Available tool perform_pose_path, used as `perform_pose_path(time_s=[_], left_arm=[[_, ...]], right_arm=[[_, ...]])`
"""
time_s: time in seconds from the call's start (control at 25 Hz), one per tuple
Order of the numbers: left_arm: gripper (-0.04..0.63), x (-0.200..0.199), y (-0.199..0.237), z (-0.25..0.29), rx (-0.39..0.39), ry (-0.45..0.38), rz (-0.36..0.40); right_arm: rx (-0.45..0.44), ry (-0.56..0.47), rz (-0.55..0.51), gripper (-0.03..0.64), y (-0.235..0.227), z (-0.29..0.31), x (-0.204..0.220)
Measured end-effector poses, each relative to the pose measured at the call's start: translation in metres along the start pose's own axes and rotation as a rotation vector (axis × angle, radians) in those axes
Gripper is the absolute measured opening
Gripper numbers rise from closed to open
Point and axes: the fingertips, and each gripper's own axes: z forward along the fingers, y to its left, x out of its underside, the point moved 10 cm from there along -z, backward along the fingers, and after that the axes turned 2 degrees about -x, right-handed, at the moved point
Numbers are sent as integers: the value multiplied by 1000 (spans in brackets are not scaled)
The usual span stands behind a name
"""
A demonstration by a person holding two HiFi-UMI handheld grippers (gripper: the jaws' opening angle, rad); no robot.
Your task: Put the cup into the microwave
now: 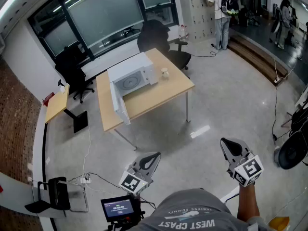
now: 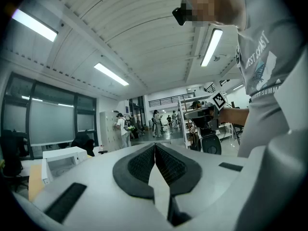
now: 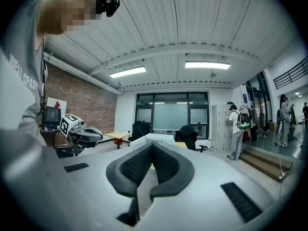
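Head view: the cup (image 1: pixel 165 73) stands upright on the wooden table (image 1: pixel 168 93), just to the right of the white microwave (image 1: pixel 132 78) and apart from it. The microwave door (image 1: pixel 120 106) hangs open at the oven's left side, and the cavity with its round turntable is exposed. You hold both grippers low in the foreground, over the floor and well apart from the table; the cup lies far ahead of them, between their two lines of aim.

Left gripper view: your left gripper (image 2: pixel 155 146) has its jaws pressed together with nothing between the dark ribbed pads (image 2: pixel 137 165). The microwave (image 2: pixel 65 160) shows small at the far left. The cup cannot be made out here.

Right gripper view: your right gripper (image 3: pixel 152 145) is likewise closed and empty, and it points toward the distant table.
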Motion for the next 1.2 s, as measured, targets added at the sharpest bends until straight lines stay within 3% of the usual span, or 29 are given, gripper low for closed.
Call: perform_pose_path(time_s=[0.64, 0.88, 1.2], left_arm=[[21, -16, -30, 38, -2, 15, 9], [21, -29, -58, 76, 3, 19, -13], [21, -25, -68, 105, -6, 24, 43]], right_arm=[[10, -10, 49, 17, -47, -31, 7], [-3, -85, 154, 18, -90, -63, 13], [-34, -10, 137, 18, -124, -66, 32]])
